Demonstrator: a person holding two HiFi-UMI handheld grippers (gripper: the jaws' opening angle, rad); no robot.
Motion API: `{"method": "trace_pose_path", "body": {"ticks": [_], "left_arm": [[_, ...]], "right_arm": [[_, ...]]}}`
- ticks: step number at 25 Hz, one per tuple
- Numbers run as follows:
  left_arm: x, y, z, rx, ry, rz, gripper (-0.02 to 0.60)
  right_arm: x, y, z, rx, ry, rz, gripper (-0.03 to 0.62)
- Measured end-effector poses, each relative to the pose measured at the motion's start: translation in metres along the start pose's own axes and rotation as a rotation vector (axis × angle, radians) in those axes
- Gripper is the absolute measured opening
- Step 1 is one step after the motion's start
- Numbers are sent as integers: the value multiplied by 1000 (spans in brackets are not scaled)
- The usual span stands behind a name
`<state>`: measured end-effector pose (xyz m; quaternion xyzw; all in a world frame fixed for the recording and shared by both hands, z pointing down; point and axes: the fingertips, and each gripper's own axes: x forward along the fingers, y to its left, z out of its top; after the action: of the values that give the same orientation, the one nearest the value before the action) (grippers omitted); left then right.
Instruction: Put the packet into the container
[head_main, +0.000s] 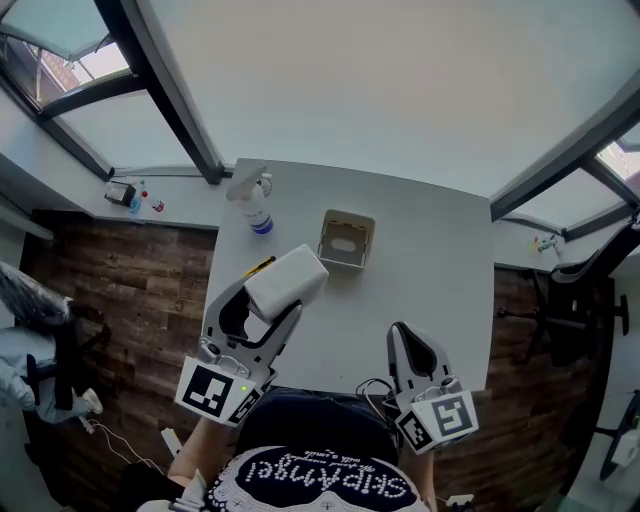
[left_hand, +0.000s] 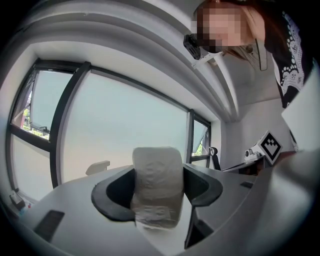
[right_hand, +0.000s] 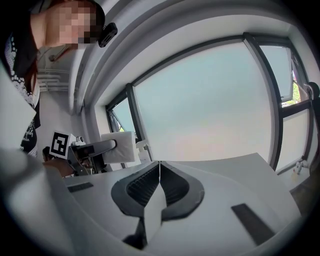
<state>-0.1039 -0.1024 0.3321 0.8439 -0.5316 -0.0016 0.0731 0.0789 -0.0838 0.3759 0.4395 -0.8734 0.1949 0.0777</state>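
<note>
My left gripper (head_main: 268, 300) is shut on a white packet (head_main: 286, 282), held above the left part of the white table (head_main: 400, 250). In the left gripper view the packet (left_hand: 156, 185) fills the gap between the dark jaws. The container (head_main: 346, 240), a small beige open box, sits on the table beyond the packet, to its right. My right gripper (head_main: 408, 345) hovers near the table's front edge, jaws pressed together with nothing between them (right_hand: 159, 186). The right gripper view also shows the packet (right_hand: 119, 147) in the left gripper.
A spray bottle (head_main: 254, 205) stands at the table's back left. A yellow-and-black pen (head_main: 258, 267) lies left of the packet. Dark wooden floor lies on both sides; an office chair (head_main: 585, 290) is at the right. Small items (head_main: 130, 194) sit on the window ledge.
</note>
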Motion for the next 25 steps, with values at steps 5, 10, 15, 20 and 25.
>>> {"method": "trace_pose_path", "body": {"ticks": [5,10,15,20,25], "left_arm": [[21,9,17,45,-52,-16,282],[48,11,27,66,-83,-42,282],[75,8,19,71,-62,-81,282],[102,8,2,70,-13,-106,281],[127,18,-16,81,27,-106,281]], "right_arm": [[-4,-3,-4,14,1,-20,14],[-7,-10,-7,29,7,-41,14],[-9,-17,-10,46,13,-61,14],[-10,-24,-13,61,25,-80,14],[-5,-28,-17,74,39,-90,14]]}}
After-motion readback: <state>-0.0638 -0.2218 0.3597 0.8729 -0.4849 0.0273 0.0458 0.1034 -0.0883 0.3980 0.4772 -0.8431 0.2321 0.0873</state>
